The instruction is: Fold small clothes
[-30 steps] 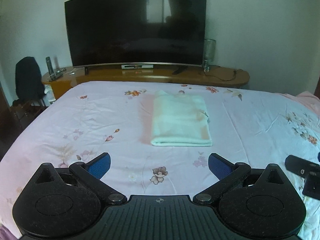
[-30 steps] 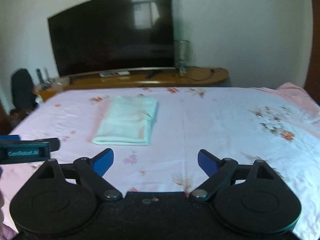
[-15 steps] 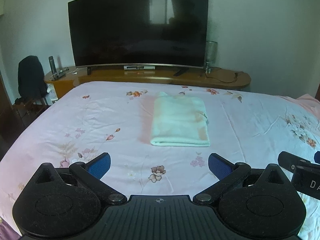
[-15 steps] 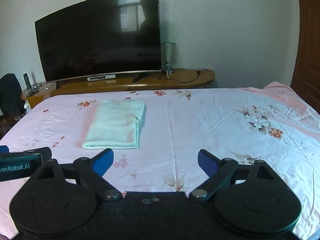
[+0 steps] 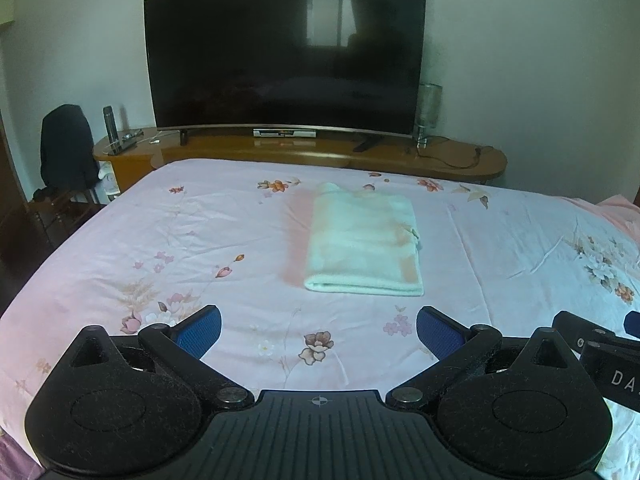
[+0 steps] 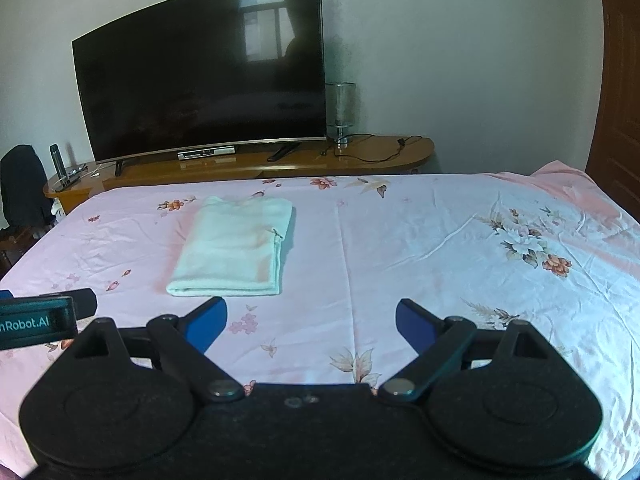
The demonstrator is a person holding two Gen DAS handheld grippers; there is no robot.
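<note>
Left wrist view: folded cloth (image 5: pixel 362 242) beyond both grippers' wide-spread, unladen fingers (image 5: pixel 200 328).

You get soft, dim daylight in both views; a window reflects as a pale patch on the television (image 5: pixel 284 64) at 12 o'clock; the bedsheet (image 6: pixel 420 248) is the brightest area, slightly washed out; fisheye bending curves the edges, with dark vignetting in the corners; focus is fair, detail grainy.
</note>
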